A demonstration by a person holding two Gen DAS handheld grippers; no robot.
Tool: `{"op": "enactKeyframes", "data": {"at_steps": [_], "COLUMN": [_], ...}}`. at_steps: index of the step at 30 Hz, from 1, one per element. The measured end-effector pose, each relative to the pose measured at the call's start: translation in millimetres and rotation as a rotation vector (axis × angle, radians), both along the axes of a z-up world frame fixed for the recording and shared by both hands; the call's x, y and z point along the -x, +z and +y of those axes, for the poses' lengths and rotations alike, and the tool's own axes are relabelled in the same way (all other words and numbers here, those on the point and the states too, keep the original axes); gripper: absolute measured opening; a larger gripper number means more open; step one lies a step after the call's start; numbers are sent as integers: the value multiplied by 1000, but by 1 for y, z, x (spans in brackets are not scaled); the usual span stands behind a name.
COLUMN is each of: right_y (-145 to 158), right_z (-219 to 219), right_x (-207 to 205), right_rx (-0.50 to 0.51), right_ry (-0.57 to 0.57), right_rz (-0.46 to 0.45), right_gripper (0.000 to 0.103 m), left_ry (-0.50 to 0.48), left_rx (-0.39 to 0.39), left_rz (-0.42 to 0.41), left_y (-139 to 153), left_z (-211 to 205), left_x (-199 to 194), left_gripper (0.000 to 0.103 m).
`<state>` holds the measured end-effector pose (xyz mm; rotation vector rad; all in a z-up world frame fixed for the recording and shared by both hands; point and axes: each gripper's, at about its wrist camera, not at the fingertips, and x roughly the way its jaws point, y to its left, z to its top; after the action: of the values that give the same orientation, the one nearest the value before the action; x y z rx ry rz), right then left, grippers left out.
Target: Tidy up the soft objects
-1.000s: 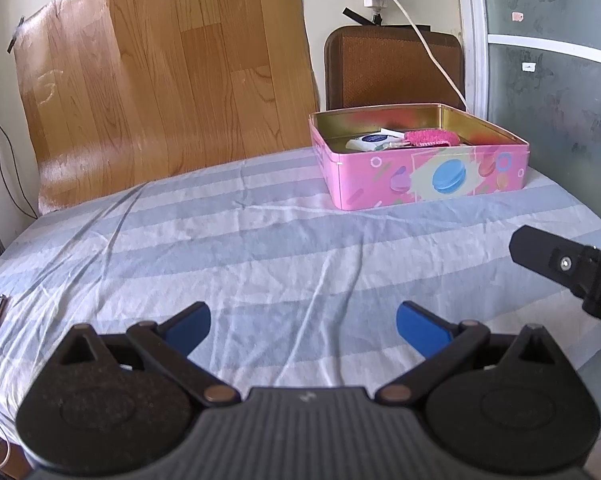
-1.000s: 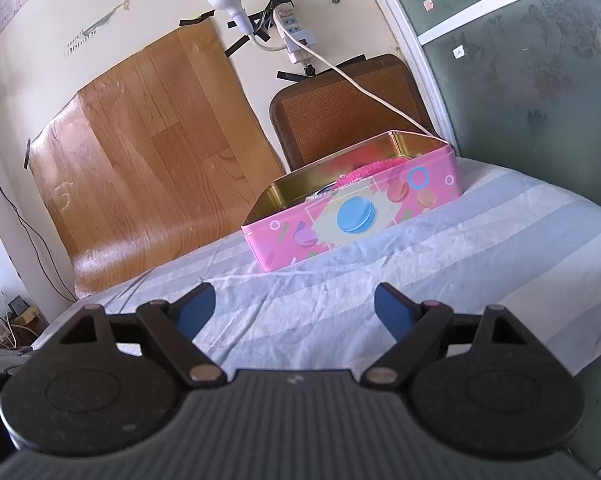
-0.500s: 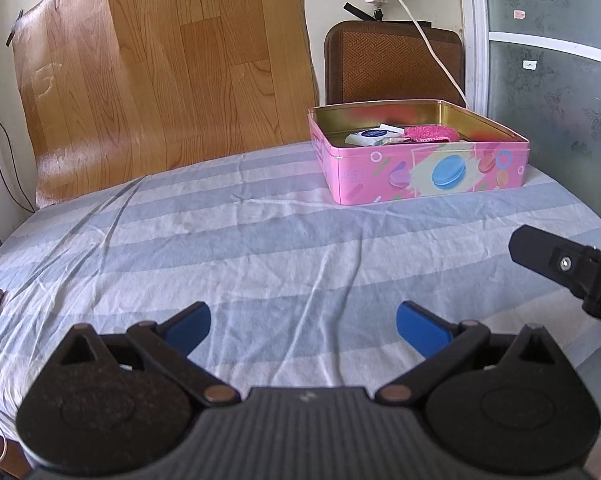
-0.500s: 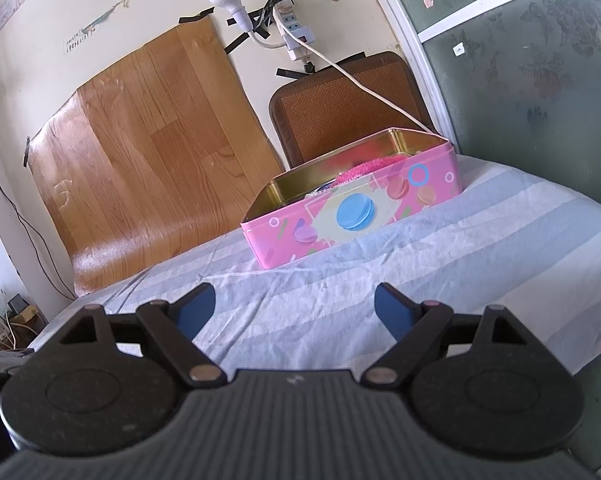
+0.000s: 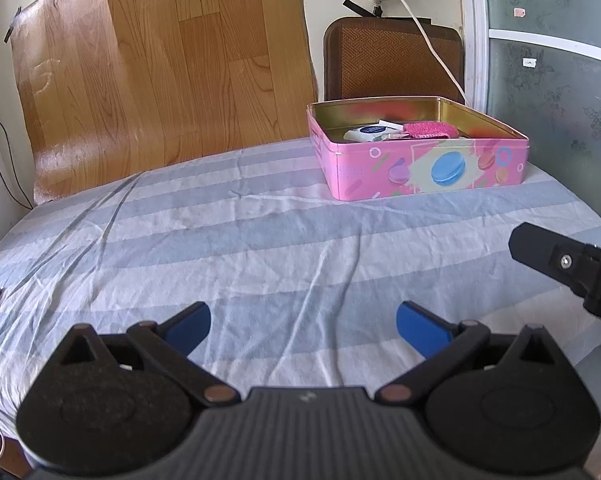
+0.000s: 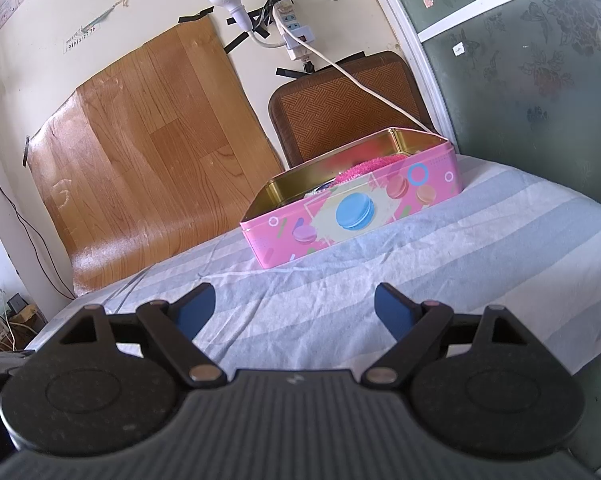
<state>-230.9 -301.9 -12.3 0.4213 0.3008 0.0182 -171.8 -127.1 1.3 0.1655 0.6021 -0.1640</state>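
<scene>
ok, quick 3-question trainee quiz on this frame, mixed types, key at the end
1. True or false: the left gripper is holding a soft object.
2. The pink fluffy item lies: A) on the striped sheet, B) inside the pink tin, C) in the right gripper.
3. Fill in: the tin has no ____ on it, so its gold inside shows.

Key: 1 false, both grippers are open and empty. 2 B. 3 lid.
</scene>
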Motion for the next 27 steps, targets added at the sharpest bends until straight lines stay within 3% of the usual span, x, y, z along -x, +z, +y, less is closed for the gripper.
{"op": "enactKeyframes", "data": {"at_steps": [27], "right_y": [3], "right_z": [12], "right_x": [1], "right_rx": [24], "right_ry": [-9], "right_rz": [4], "right_gripper": [89], "left_ry": [-10], "left_rx": [22], "left_rz": [1], "left_y": [0], "left_z": [7], "left_x": [0], "left_gripper": [103]}}
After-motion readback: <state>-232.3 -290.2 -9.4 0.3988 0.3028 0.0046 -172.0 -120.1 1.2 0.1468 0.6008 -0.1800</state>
